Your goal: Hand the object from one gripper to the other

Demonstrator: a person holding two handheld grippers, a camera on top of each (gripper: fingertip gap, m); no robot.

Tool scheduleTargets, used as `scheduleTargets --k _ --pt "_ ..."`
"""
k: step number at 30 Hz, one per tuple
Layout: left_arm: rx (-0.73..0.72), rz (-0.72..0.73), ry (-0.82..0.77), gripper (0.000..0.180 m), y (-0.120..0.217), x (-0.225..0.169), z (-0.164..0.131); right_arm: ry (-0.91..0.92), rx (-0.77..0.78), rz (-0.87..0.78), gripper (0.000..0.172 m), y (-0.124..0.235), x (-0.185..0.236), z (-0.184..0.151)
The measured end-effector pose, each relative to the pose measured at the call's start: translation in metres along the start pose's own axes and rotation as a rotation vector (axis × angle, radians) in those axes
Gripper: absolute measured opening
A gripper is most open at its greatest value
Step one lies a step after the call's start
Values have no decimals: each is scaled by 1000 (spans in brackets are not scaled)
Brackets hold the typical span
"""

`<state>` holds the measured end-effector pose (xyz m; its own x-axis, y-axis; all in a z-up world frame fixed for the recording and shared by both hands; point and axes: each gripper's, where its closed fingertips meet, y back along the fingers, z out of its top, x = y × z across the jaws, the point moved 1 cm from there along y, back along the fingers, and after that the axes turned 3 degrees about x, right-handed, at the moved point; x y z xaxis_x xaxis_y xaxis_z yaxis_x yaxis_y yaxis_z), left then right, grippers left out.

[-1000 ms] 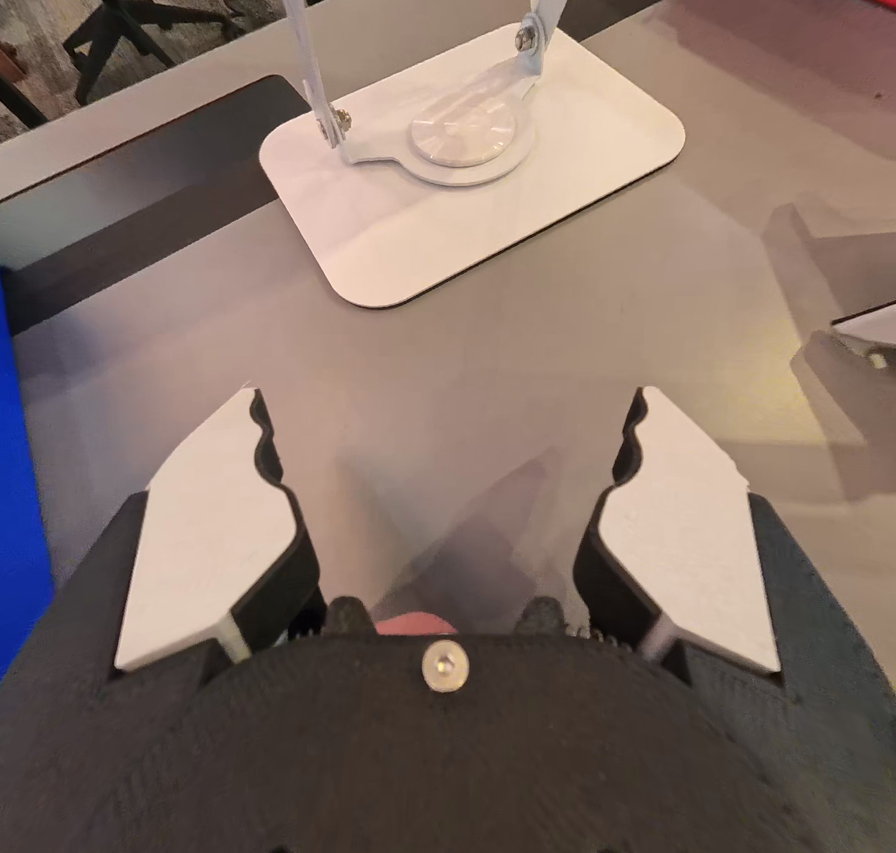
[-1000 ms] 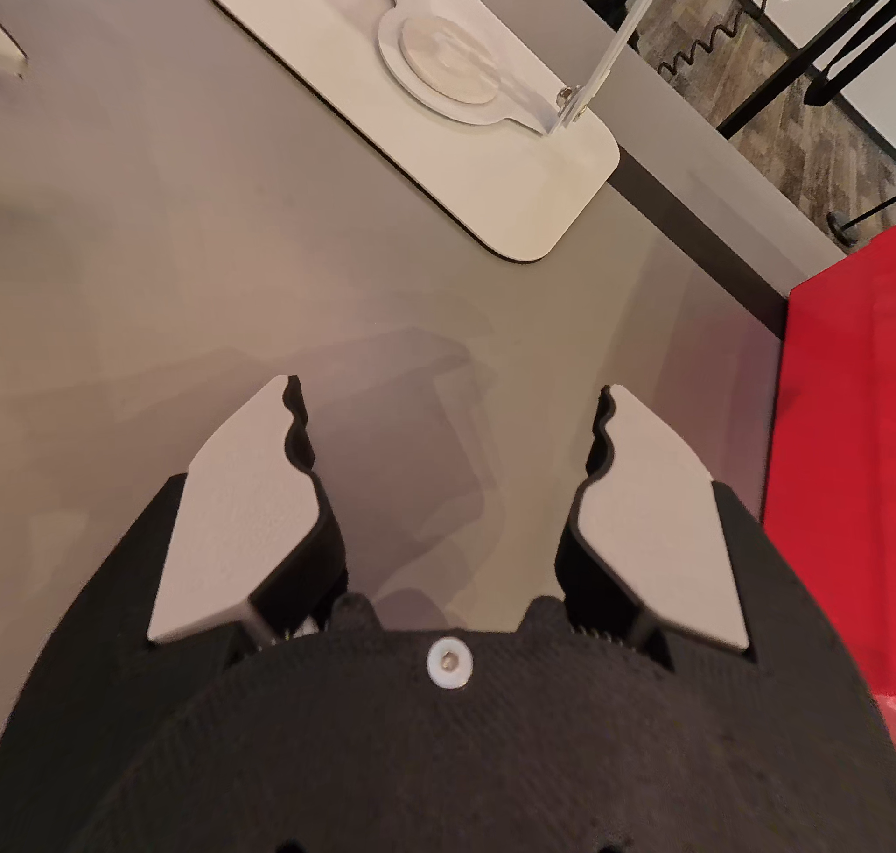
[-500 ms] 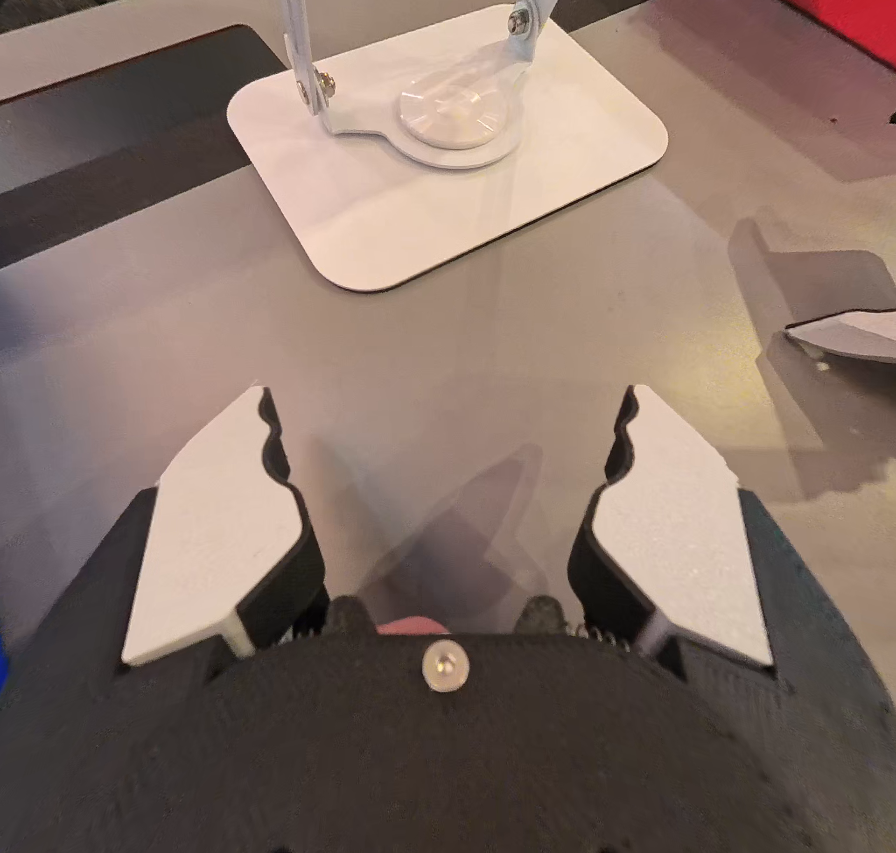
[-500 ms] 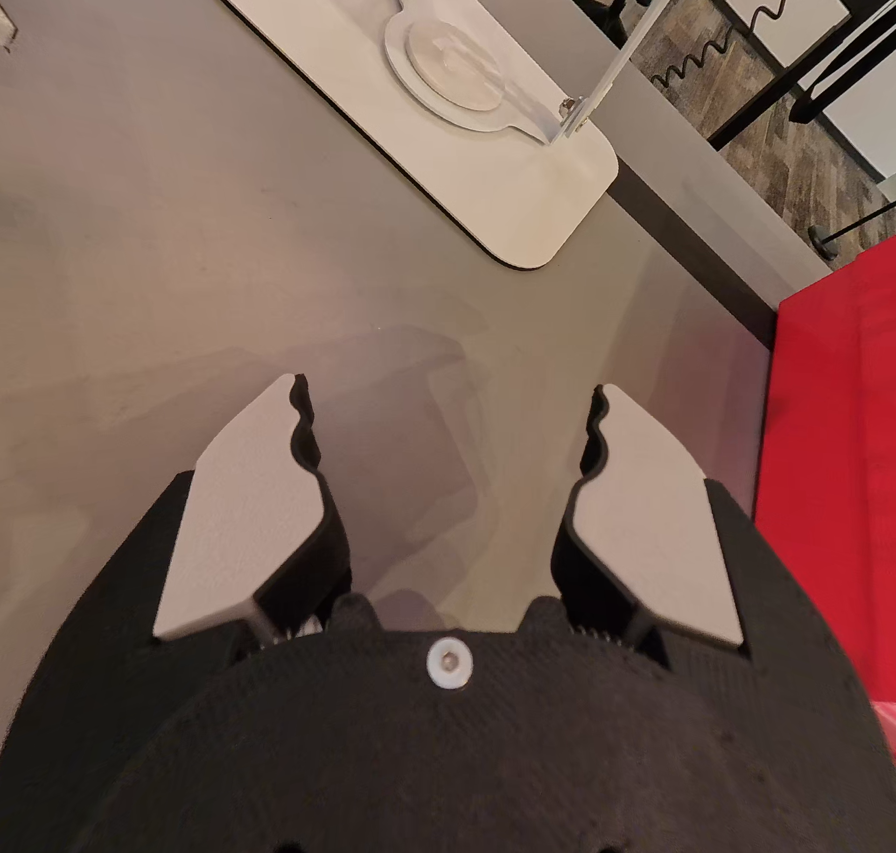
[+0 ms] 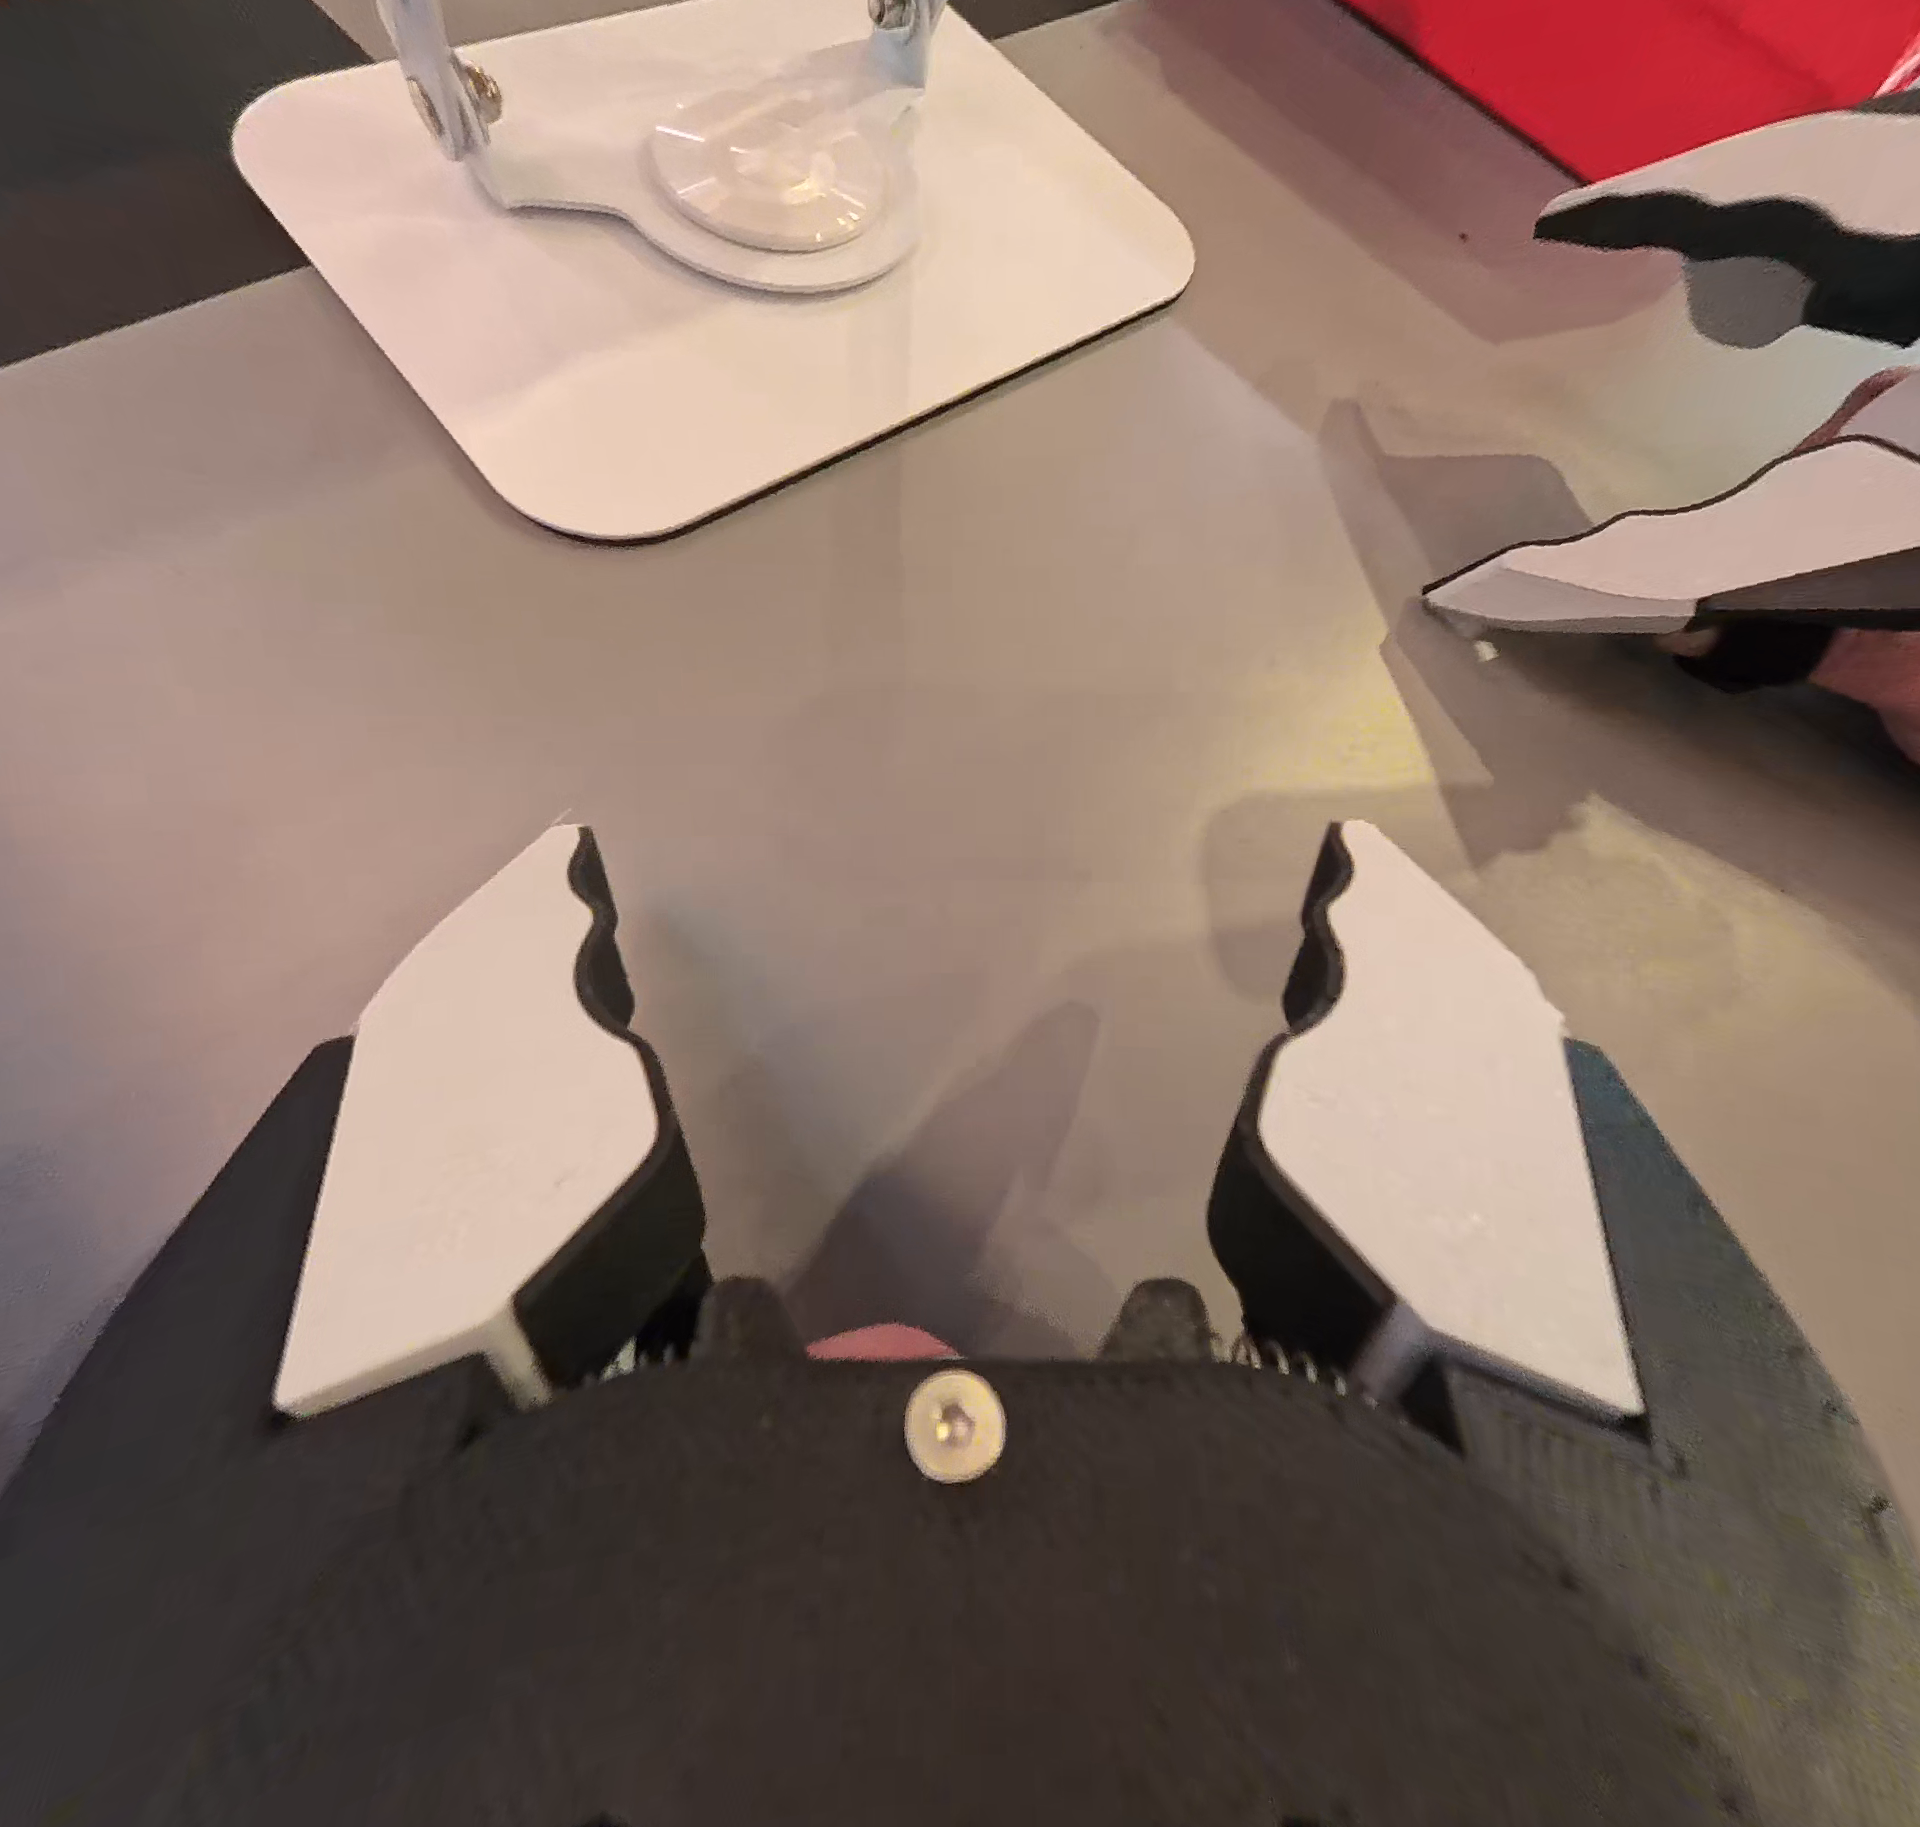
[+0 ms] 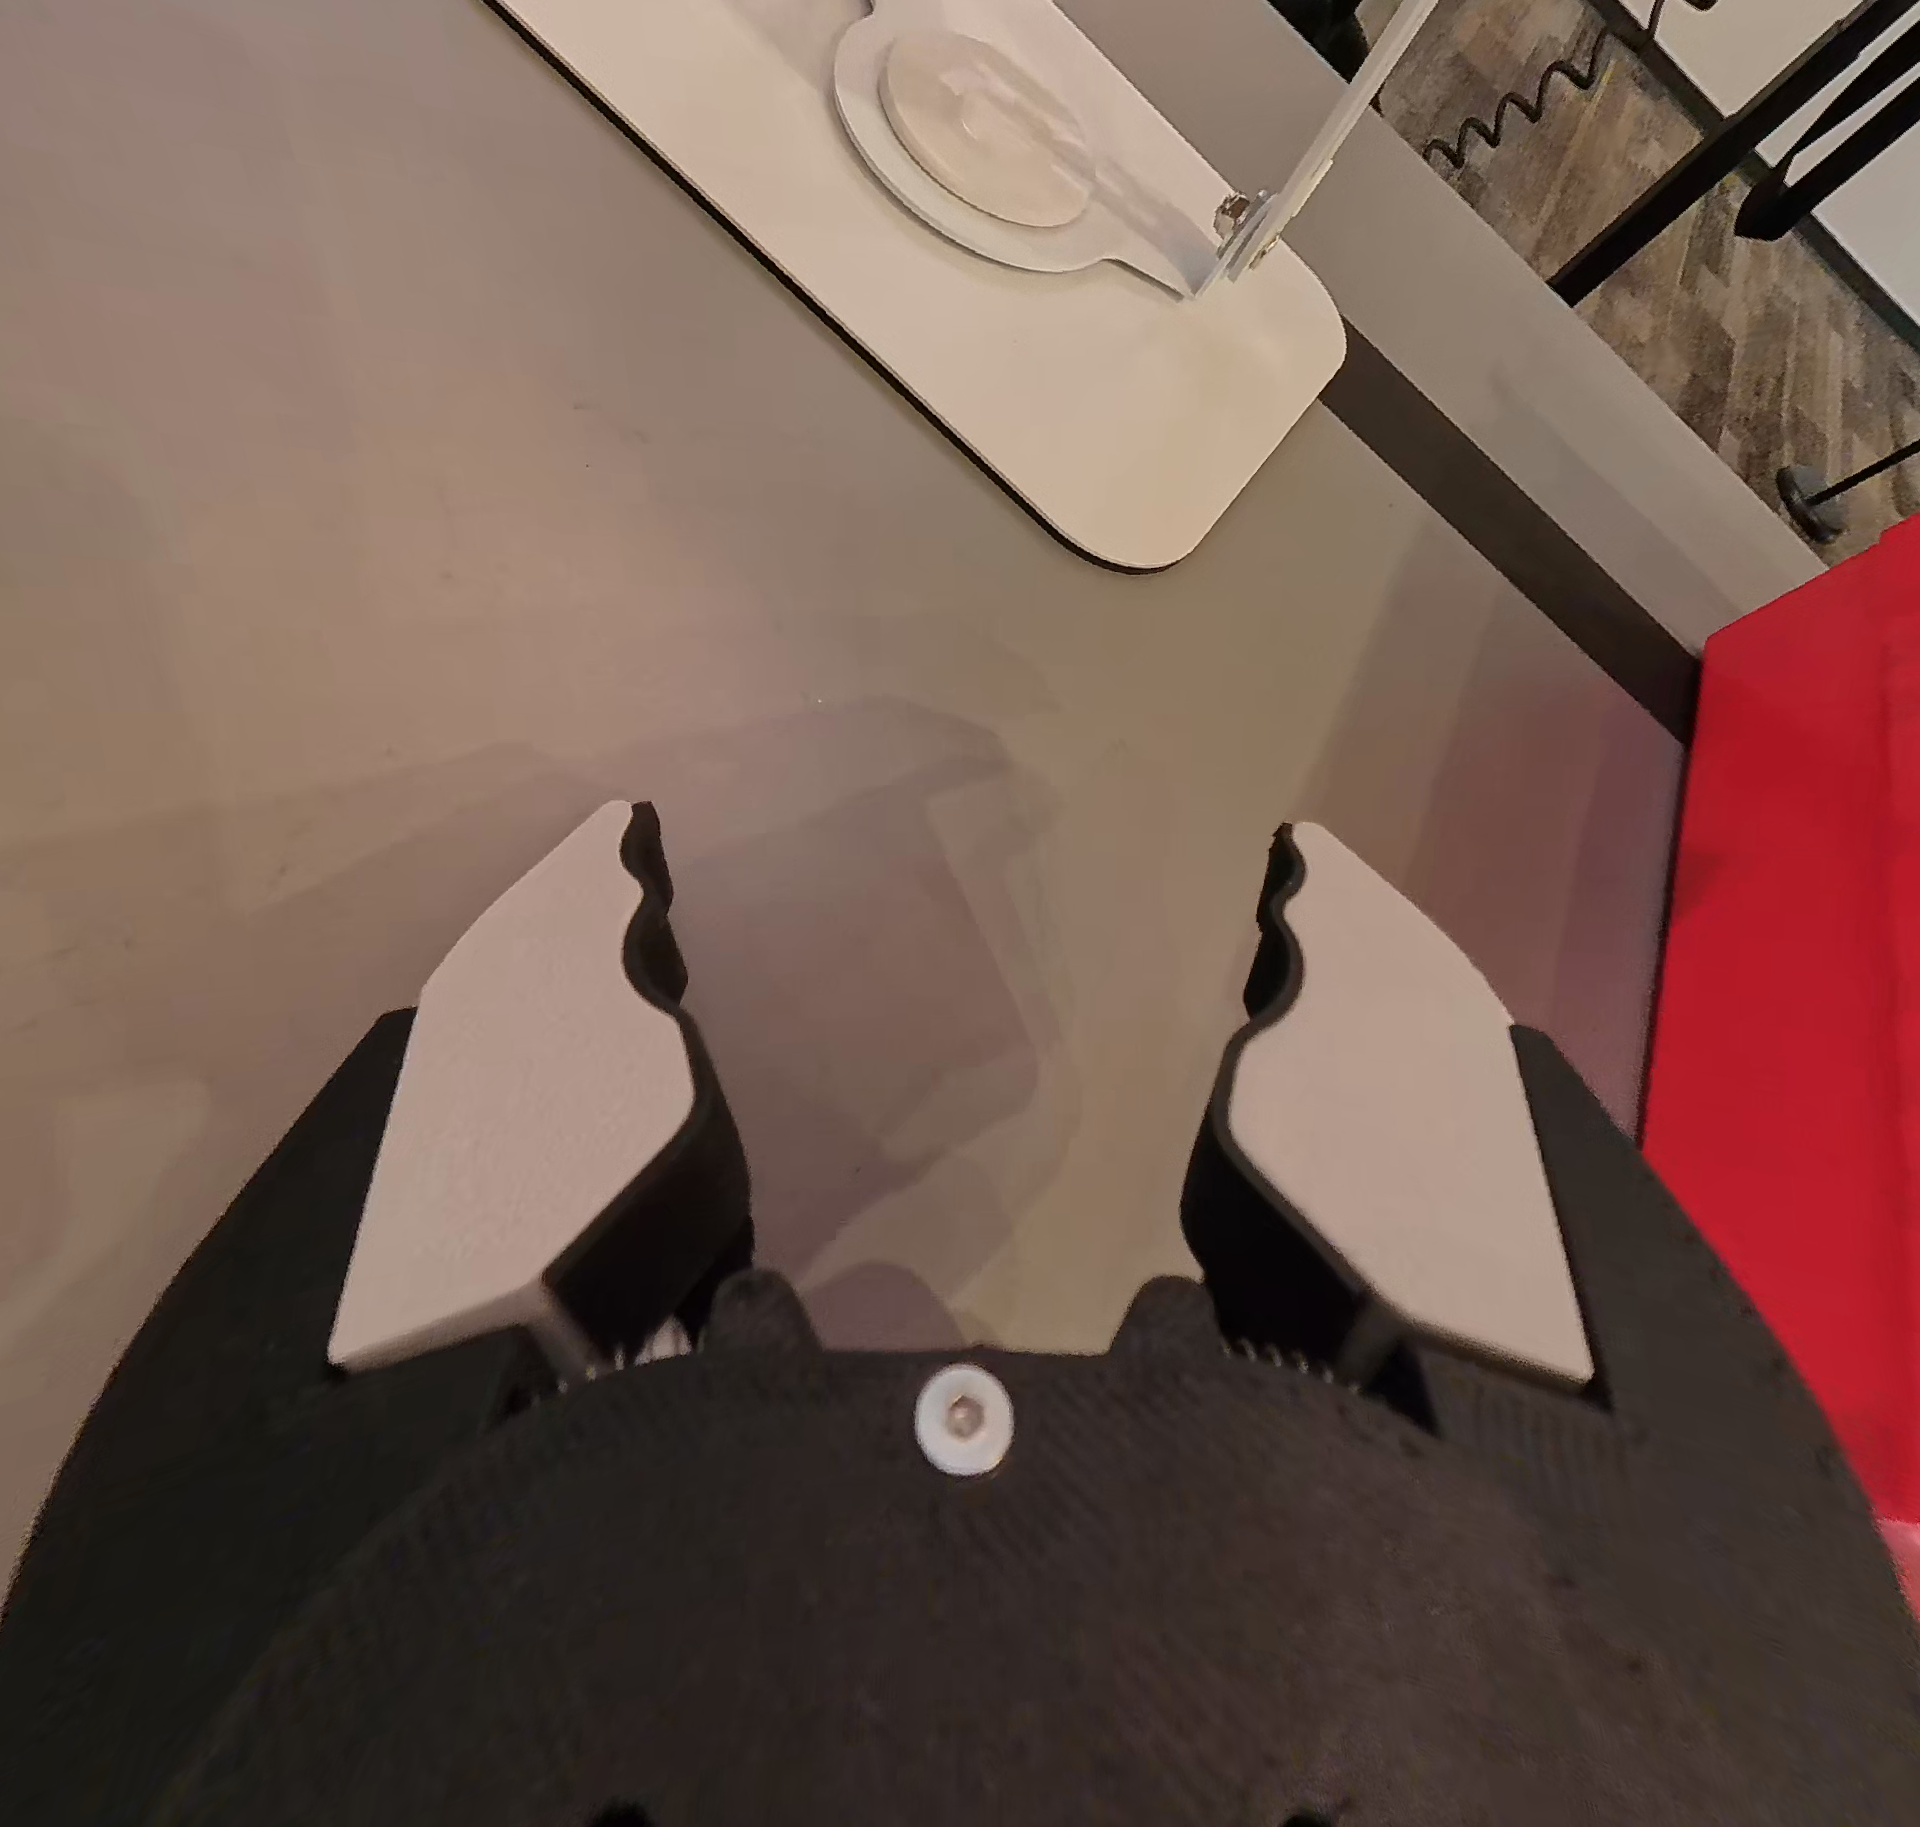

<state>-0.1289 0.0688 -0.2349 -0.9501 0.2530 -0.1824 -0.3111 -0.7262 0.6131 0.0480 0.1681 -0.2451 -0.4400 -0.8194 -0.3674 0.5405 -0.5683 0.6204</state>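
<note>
Left gripper [image 5: 961,832] fingers spread, nothing between; right gripper [image 6: 961,832] same; white stand base [image 5: 717,250] ahead on desk [image 5: 935,686].

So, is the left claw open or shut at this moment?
Open. The left claw has its two fingers wide apart, with only bare grey table between them.

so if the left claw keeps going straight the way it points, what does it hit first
Probably the bare grey table; beyond that, the white stand base. Depth is unclear. The left claw is open with nothing between its fingers.
</note>
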Motion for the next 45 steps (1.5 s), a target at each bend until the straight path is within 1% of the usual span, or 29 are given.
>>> scheduleTargets --k 9,11,17,22,26,30,34,40,43,45 --pt "-12 -94 50 118 1 -3 1 -26 16 33 104 -2 1 -2" --pt "-3 -110 47 118 0 -4 1 -30 20 39 99 -3 1 -2" --pt "-32 -119 50 118 2 -4 3 -24 17 30 99 -2 0 -2" --pt "-89 -114 69 120 7 -2 10 -23 12 40 100 -1 1 -1" --pt "-91 -119 72 120 7 -2 10 -27 7 45 100 -1 1 -1" --pt "-121 -111 88 121 9 1 13 -25 16 50 100 -2 2 -2" --pt "-166 -105 117 126 12 6 19 -36 21 48 103 -2 1 -2" --pt "-217 -45 65 135 17 7 26 -37 22 45 104 -3 0 -2" --pt "-277 0 45 134 29 12 35 -54 24 37 105 -3 -3 -3" --pt "-345 50 41 134 46 20 46 -73 -2 21 108 0 -6 0"
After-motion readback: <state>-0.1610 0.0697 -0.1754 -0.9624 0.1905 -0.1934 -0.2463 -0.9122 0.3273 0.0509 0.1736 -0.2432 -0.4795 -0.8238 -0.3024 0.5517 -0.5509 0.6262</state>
